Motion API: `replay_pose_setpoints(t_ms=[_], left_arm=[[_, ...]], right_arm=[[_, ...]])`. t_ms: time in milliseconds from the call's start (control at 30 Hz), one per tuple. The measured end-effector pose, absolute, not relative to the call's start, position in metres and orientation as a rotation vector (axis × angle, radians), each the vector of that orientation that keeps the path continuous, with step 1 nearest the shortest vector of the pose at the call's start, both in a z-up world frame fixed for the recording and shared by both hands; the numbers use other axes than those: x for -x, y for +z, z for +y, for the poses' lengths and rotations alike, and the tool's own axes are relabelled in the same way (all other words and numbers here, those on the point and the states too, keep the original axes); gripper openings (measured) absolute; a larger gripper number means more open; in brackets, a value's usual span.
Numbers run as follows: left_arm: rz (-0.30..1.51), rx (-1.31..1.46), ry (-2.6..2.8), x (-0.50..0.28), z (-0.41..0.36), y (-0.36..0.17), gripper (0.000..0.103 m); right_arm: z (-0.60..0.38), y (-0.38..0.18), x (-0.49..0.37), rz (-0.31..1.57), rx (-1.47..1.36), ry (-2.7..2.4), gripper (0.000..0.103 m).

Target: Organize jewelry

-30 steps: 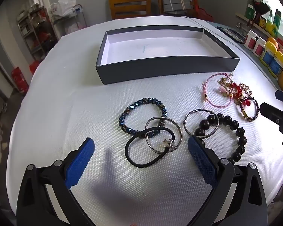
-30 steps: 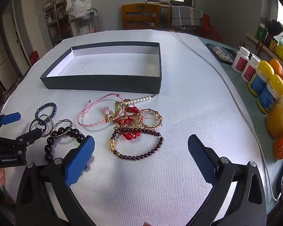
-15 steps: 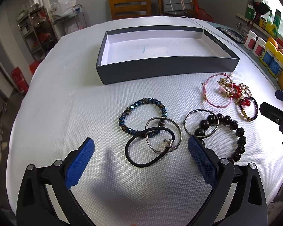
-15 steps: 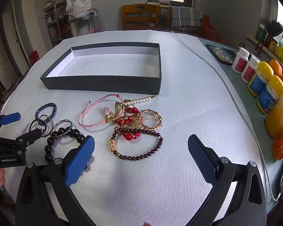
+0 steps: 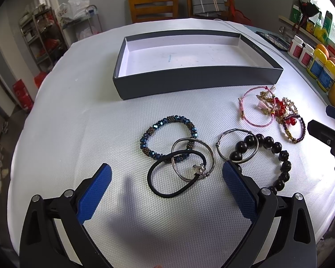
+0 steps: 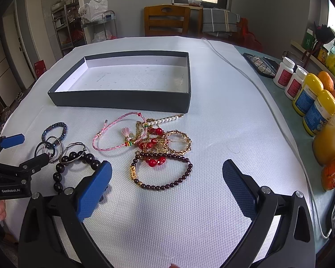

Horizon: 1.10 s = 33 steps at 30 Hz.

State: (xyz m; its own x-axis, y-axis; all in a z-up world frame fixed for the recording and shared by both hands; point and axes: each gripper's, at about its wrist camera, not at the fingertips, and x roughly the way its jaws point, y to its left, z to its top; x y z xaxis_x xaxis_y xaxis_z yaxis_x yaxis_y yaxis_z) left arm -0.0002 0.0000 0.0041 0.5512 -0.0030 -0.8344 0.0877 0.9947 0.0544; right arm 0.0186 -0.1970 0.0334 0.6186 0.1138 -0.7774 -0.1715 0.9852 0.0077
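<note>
Both my grippers are hovering over the white textured mat (image 6: 212,116) with nothing in them. The left gripper (image 5: 167,187) has its blue pads spread wide, and sitting between them is the black elastic hair tie with a small silver charm (image 5: 176,176). That tie overlaps a plain silver bangle (image 5: 193,156), which in turn crosses the blue faceted bead bracelet (image 5: 167,137). Just to the right is a second thin silver hoop (image 5: 236,145) lying over the chunky black bead bracelet (image 5: 270,156), near the mat's near edge.

The right gripper (image 6: 167,186) is released too, fingers wide apart. Between its tips lies the dark garnet bead bracelet with gold spacers (image 6: 160,172). Behind that is a tangle: red beads, a gold thorny ring clip (image 6: 178,143), a pink braided cord bracelet with a tassel (image 6: 118,131) and a pearl hair pin (image 6: 167,119).

The shallow dark grey cardboard box with a white inside (image 6: 122,99) sits toward the far side of the mat, nothing in it. The pearl pin's end is nearly touching its front right corner.

Along the right edge of the table are yellow-capped bottles (image 6: 312,102).
</note>
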Motion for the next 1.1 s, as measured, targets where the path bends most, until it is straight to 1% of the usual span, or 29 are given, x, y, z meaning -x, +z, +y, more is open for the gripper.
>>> replay_pose_setpoints(t_ms=[1100], left_arm=[[0.989, -0.092, -0.055, -0.0006, 0.0007, 0.0021, 0.101]], right_arm=[[-0.1983, 0.0336, -0.0170, 0.893, 0.070, 0.164, 0.098]])
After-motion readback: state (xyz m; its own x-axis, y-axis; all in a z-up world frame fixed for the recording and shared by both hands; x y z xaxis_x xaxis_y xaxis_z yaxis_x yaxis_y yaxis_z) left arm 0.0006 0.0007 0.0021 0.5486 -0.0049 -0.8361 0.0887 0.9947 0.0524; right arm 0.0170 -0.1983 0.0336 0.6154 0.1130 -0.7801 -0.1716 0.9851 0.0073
